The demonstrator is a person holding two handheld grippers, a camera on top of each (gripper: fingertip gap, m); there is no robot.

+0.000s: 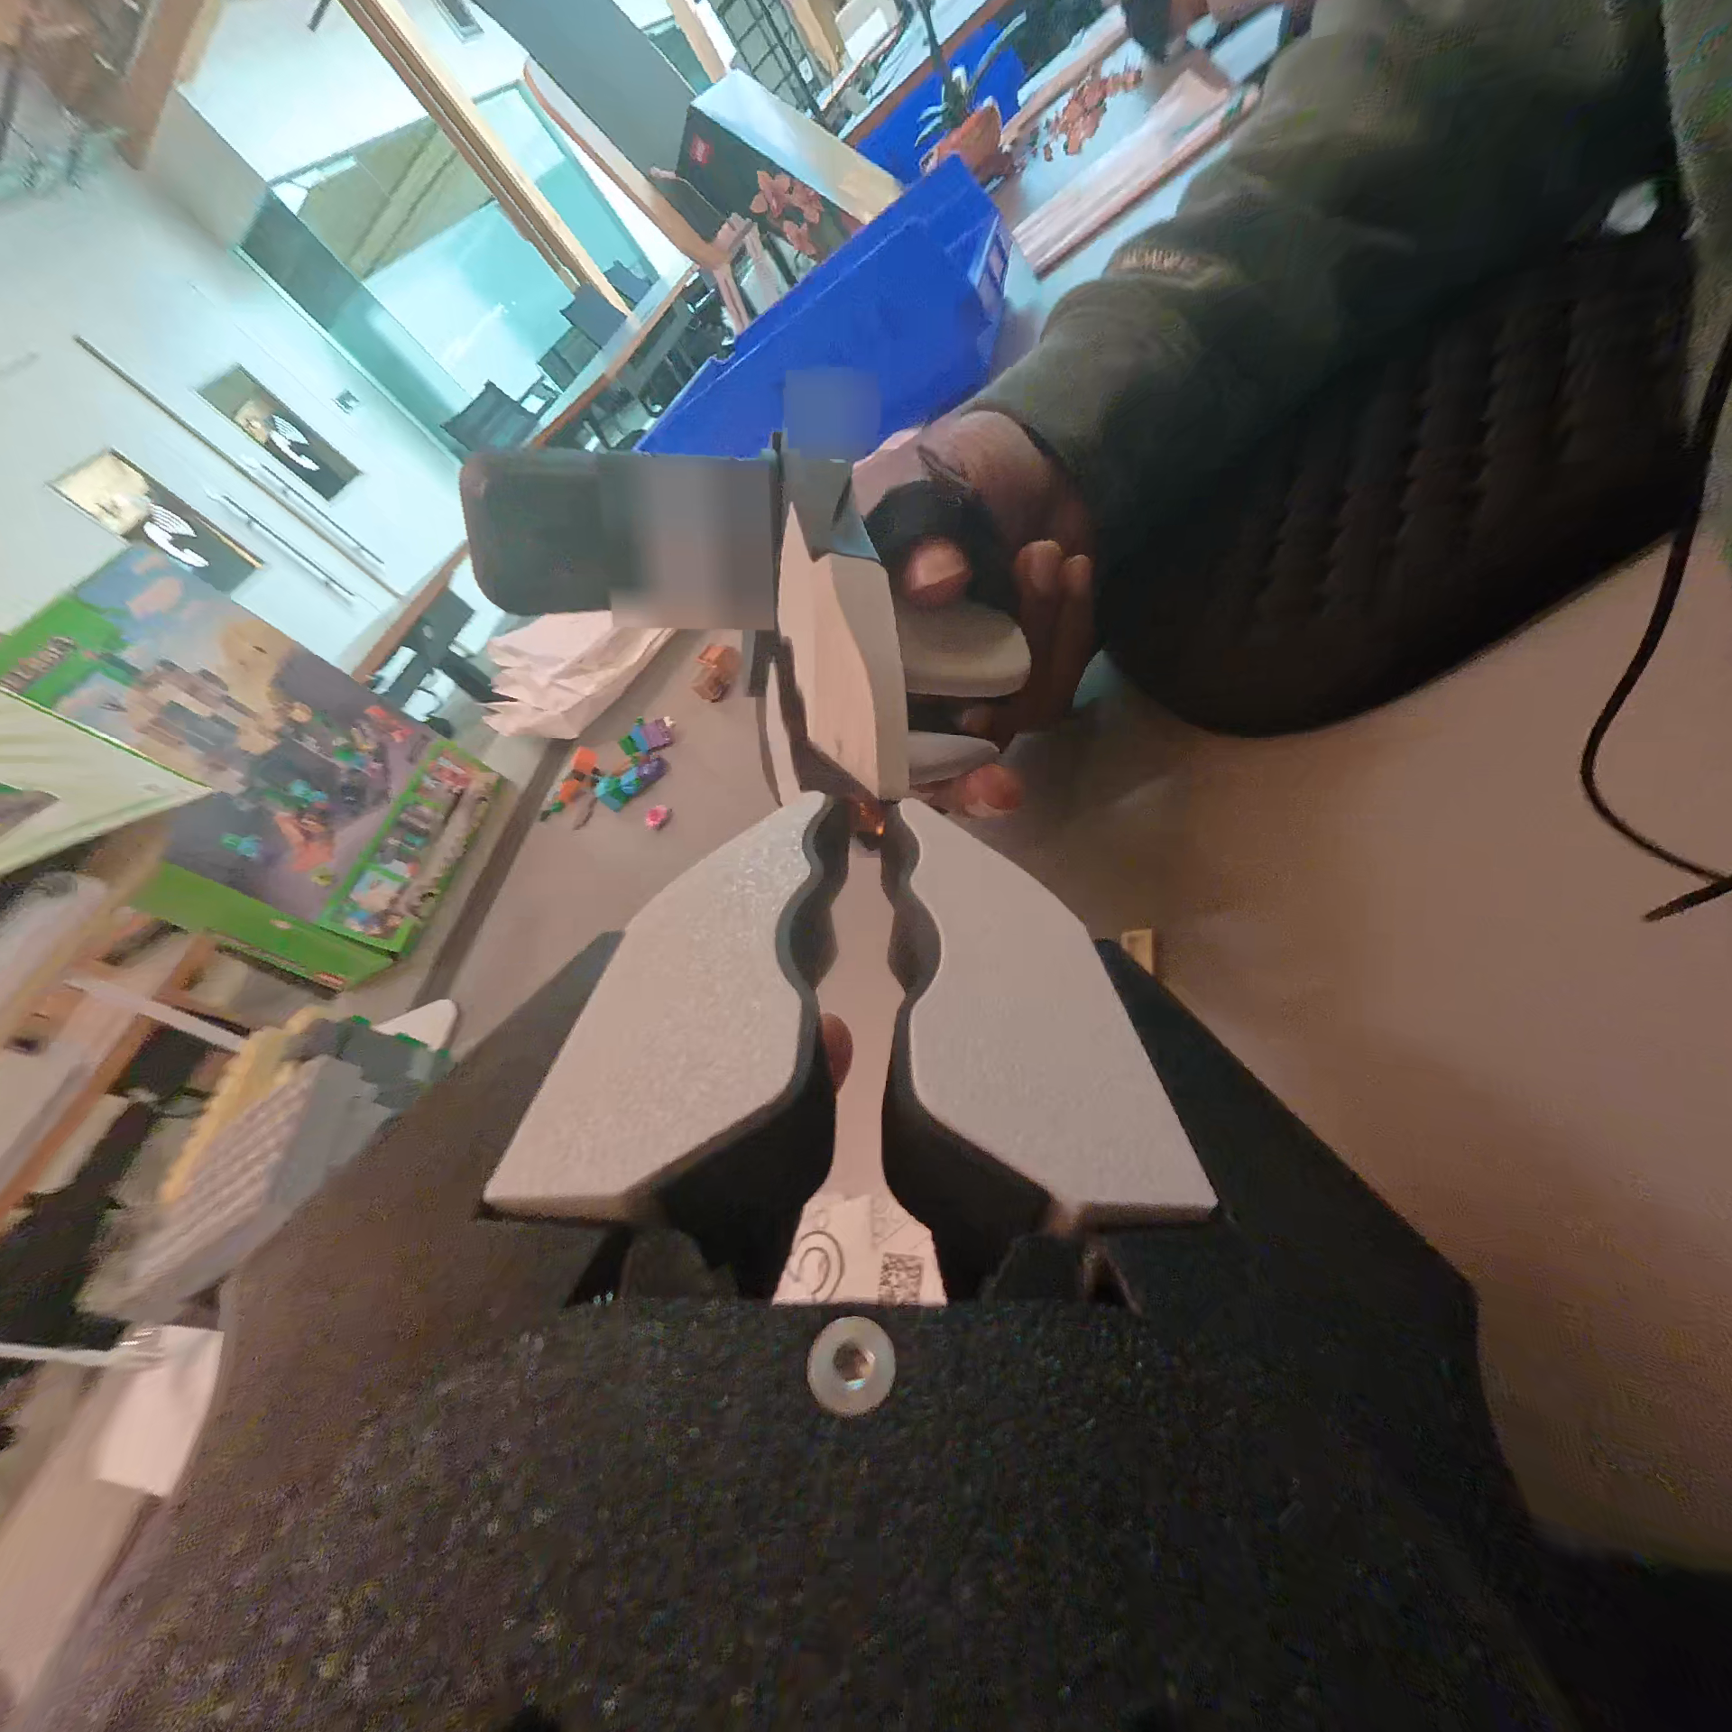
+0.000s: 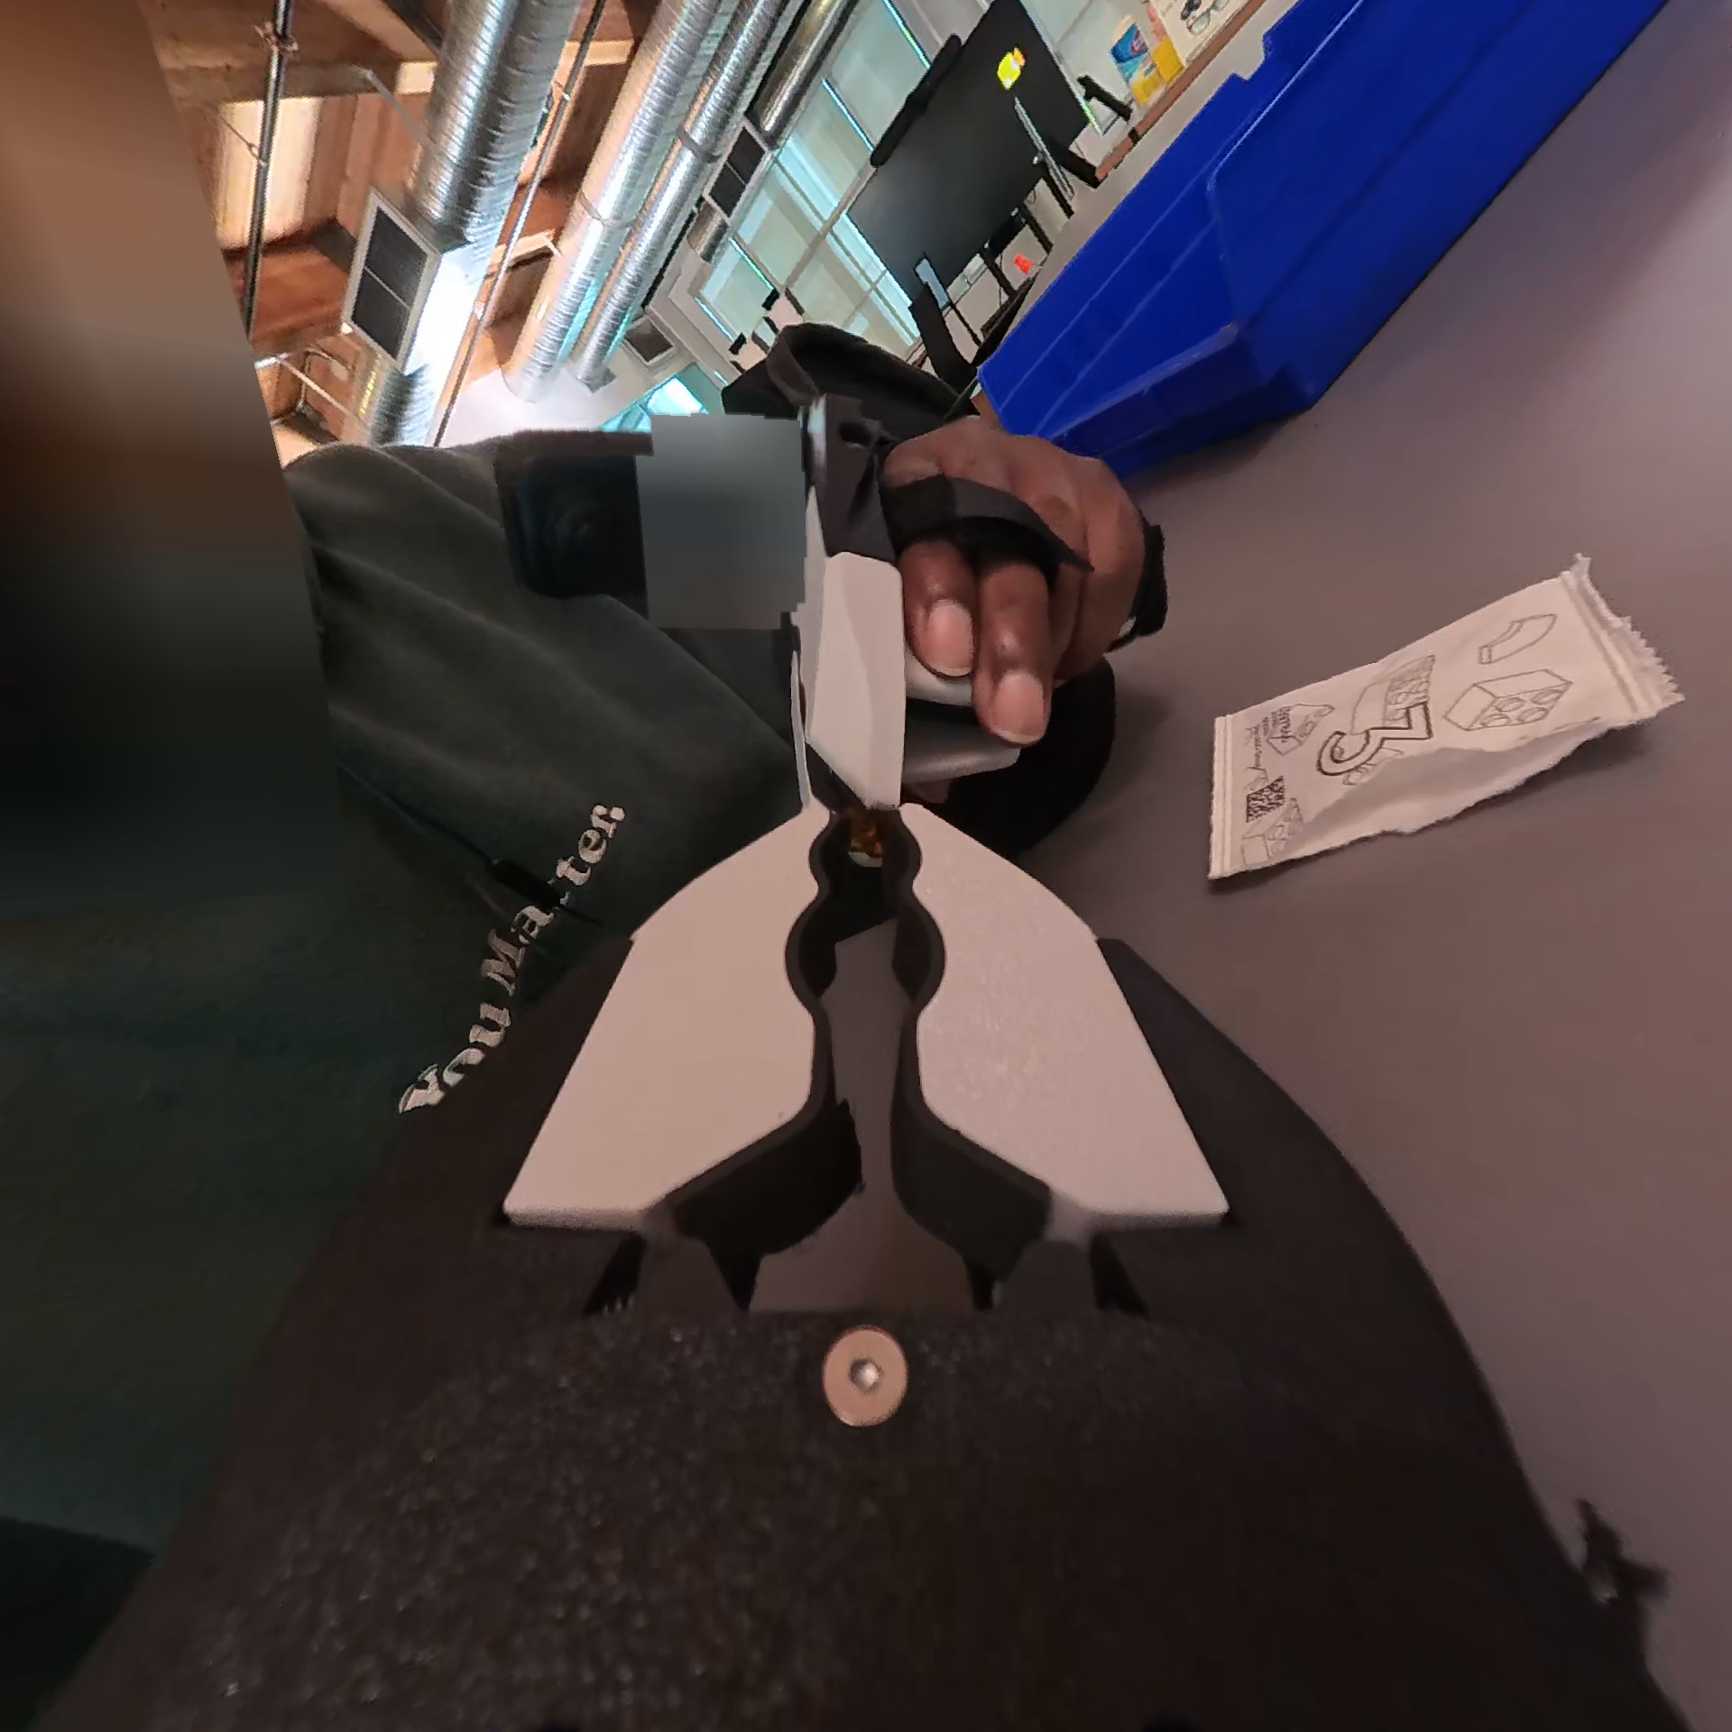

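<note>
My two grippers meet tip to tip above a grey table [image 1: 1312, 1078]. In the left wrist view my left gripper [image 1: 867, 813] is nearly closed on a small orange-brown piece [image 1: 868, 827] at its fingertips. The right gripper [image 1: 843, 675], held by a hand [image 1: 1012, 600], comes down from above and touches the same spot. In the right wrist view my right gripper [image 2: 867, 823] is also nearly closed on a small brown and orange piece [image 2: 864, 841]. There the left gripper [image 2: 858, 694], in a hand [image 2: 1012, 581], meets it. I cannot tell whether this is one piece or two.
A blue bin [image 1: 872, 309] [image 2: 1359, 234] stands at the table's far side. A torn white paper bag [image 2: 1434, 731] lies on the table. Several loose coloured bricks [image 1: 628, 759], a green-edged toy box [image 1: 281, 778], a grey studded build [image 1: 253, 1153] and a black cable [image 1: 1631, 731] are nearby. My left and right fingertips are right by each other.
</note>
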